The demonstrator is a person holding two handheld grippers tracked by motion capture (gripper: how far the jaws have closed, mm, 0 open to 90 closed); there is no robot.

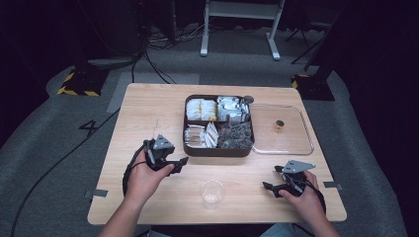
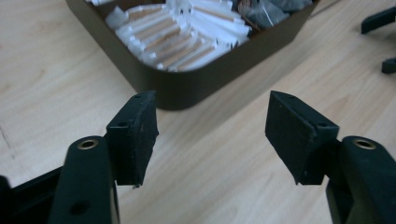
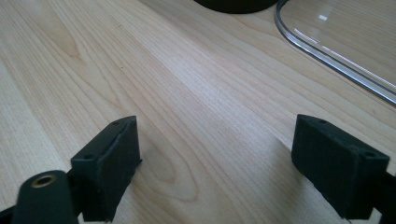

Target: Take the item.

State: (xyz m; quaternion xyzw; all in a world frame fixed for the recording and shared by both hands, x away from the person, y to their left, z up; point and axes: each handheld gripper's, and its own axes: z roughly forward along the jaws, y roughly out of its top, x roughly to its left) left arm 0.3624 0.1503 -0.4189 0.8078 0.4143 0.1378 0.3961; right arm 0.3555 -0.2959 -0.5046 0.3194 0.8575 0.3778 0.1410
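A dark brown box (image 1: 193,148) with four compartments stands at the table's middle. It holds white-wrapped sticks (image 2: 182,42), yellow and silver packets, and dark pods. My left gripper (image 1: 180,163) hovers just off the box's front left corner (image 2: 187,91); its jaws stand open around nothing (image 2: 210,107). My right gripper (image 1: 269,186) rests low near the front right of the table, open over bare wood (image 3: 217,126). Between the two hands, near the front edge, stands a clear plastic cup (image 1: 212,193).
A clear lid (image 1: 291,143) with a small dark knob (image 1: 279,125) lies right of the box; its rim (image 3: 336,51) shows ahead of the right gripper. The table edge runs close behind both hands. Cables and stand legs sit on the floor beyond.
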